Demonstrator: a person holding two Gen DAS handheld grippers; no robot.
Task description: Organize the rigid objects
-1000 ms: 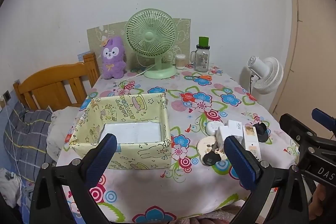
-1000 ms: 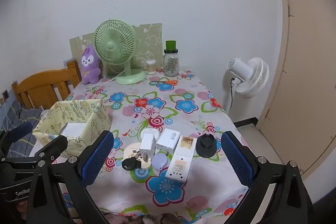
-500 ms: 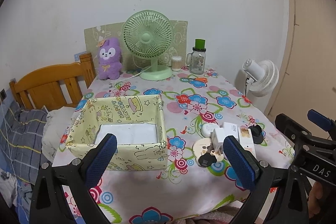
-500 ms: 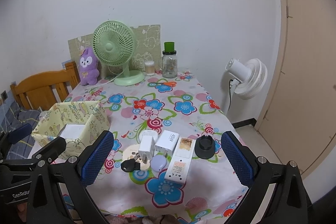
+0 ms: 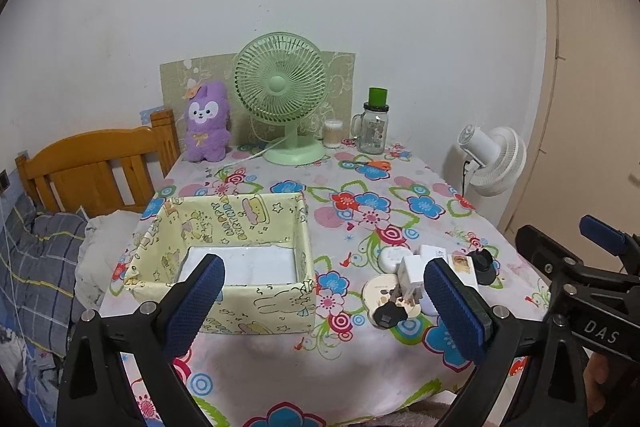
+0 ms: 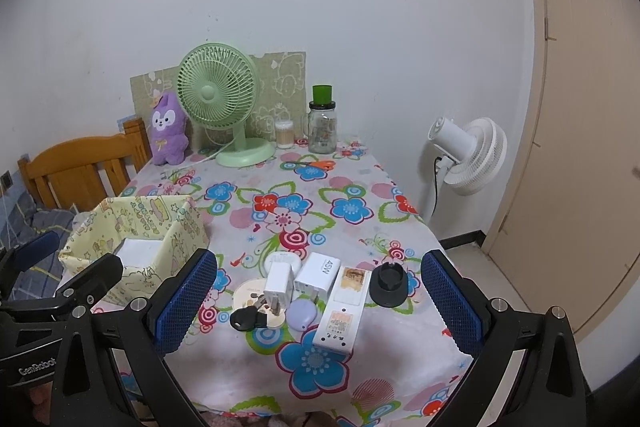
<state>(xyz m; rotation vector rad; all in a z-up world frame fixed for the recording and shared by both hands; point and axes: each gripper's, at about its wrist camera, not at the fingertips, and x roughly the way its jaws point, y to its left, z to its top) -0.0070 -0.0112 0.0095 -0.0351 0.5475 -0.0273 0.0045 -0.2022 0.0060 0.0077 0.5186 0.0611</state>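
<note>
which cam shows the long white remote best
Right wrist view: the long white remote lies fully visible between the open fingers. In the left wrist view its top end peeks out behind the left gripper's finger.

White wall (image 6: 360,7), beige door (image 6: 580,107), wooden headboard (image 5: 92,167).

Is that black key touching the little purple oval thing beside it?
Apart. In the right wrist view a strip of the cream disc shows between the black key and the purple oval case.
</note>
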